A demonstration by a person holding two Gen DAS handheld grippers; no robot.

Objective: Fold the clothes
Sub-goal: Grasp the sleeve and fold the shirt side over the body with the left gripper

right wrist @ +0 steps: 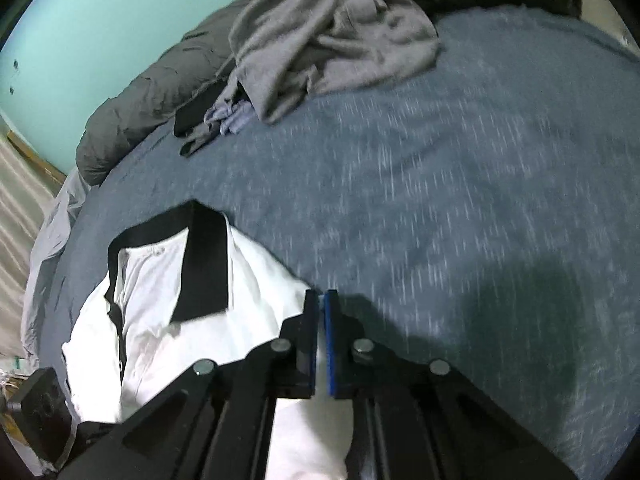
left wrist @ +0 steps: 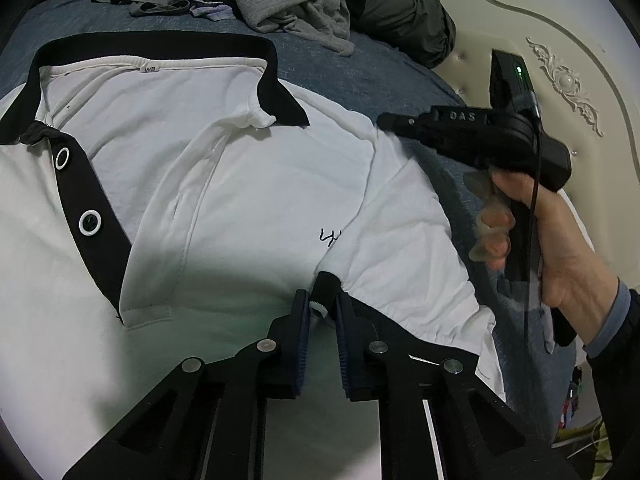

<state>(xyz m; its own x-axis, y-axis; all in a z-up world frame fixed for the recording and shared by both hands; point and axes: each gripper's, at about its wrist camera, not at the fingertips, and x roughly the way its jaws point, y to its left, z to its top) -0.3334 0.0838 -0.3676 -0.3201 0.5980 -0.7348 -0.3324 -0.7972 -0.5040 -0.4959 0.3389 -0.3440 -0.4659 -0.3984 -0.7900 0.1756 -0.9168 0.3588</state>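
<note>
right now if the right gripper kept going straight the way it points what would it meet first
The right gripper, apparently shut on an edge of the white polo shirt, points across bare blue bedspread. First in line looks like the crumpled grey garment far ahead, though depth is unclear.

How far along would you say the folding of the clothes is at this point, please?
Early. Done: the white polo shirt lies spread on the bed. In hand: the left gripper pinches its sleeve; the right gripper grips the shoulder edge. Left: every fold, plus the grey clothes pile.
</note>
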